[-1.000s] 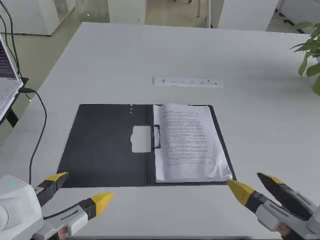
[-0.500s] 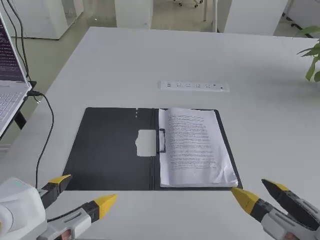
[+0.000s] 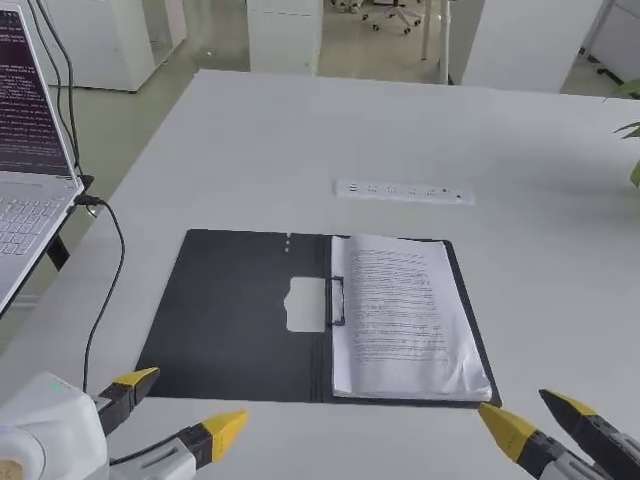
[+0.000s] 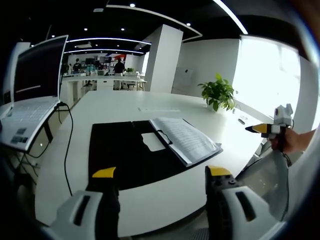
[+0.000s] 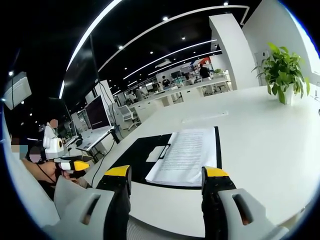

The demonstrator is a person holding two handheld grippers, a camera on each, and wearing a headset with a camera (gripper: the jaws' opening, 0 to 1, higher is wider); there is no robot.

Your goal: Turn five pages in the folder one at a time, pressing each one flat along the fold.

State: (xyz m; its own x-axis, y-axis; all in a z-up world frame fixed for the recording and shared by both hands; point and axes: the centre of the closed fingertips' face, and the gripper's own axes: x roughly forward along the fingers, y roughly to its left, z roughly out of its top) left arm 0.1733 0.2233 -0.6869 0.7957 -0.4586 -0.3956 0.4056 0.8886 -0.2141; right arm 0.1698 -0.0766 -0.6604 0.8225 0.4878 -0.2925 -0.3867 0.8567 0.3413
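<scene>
Now both tools are hovering low by the near edge of the tabletop (image 3: pixel 300 130), each pointing forward toward the folder (image 3: pixel 220 300). The left tool (image 3: pixel 185 402) is holding its yellow-tipped jaws spread wide, gripping nothing. Its tips are sitting just short of the folder's near-left corner, apart from it. The right tool (image 3: pixel 528 412) is likewise keeping its jaws apart and empty, with its tips just short of the folder's near-right corner and a little to the right of it. In the left gripper view a hand (image 4: pixel 292 142) is gripping the right tool off to the right, with its tips pointing in toward the folder.

The folder is lying open and flat ahead of both tools, between their lines of aim. Its black inner cover is stretching out ahead of the left tool, carrying a small white patch (image 3: pixel 307 305) beside the spine. The pages (image 3: pixel 410 310) are resting as a stack ahead and slightly left of the right tool, printed text facing up, with a clip (image 3: pixel 338 300) sitting at their spine edge. The corner of the stack nearest the right tool is fanning out a little.

Beyond the folder, farther from both tools, a power strip (image 3: pixel 405 190) is lying on the tabletop. A laptop (image 3: pixel 25 170) is standing open well to the left of the left tool, a cable (image 3: pixel 105 260) trailing from it. A plant (image 5: pixel 282 70) is standing far ahead and right of the right tool.
</scene>
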